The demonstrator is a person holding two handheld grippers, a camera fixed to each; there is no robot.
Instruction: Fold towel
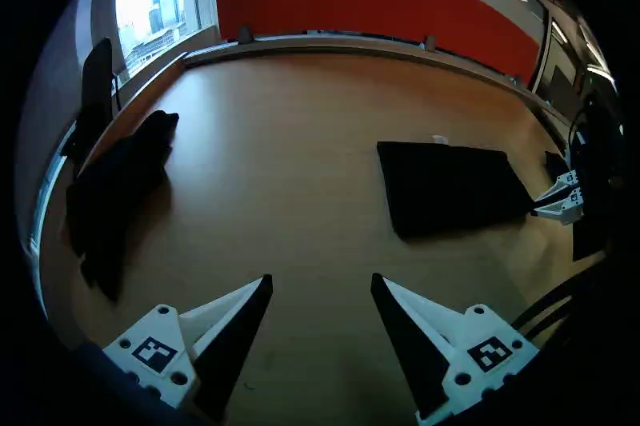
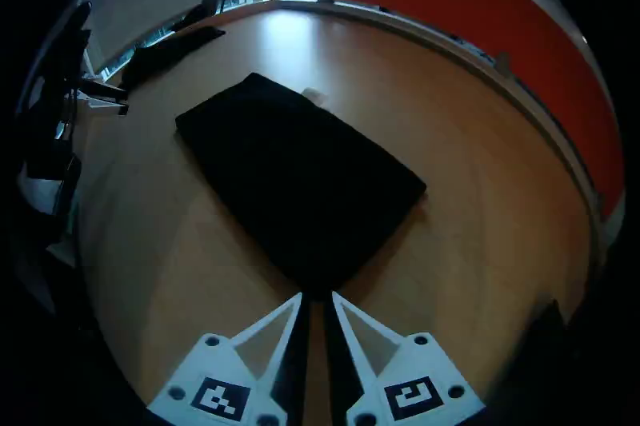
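- Black rectangular cloth towel (image 2: 300, 178) flat on the light wooden desk (image 1: 304, 130): centre of the right gripper view, right of centre in the left gripper view.
- Looks folded down to a compact rectangle, edges approx. lined up, no loose flap seen; layer count unreadable, too dark.
- R gripper (image 2: 317, 296) at bottom centre of its own view, tips right at the towel's near corner; jaws drawn almost together w/ a thin slit btwn; can't tell if cloth is pinched or merely touched.
- L gripper (image 1: 321, 278) at bottom of its own view, over bare desk, well apart from the towel; jaws spread wide, holding nothing.
- Judging by this, prob. near the end: main folds done; left at most one more fold or a tidy of that corner, then let go.
- For another fold, L gripper needed at a second corner; not there yet.
- Dark crumpled cloth heap (image 1: 120, 178) at left of the left gripper view, near the desk edge, well apart from the towel; maybe more laundry, can't say.
- Red partition panel (image 1: 376, 2) along the desk's far edge, top of frame.
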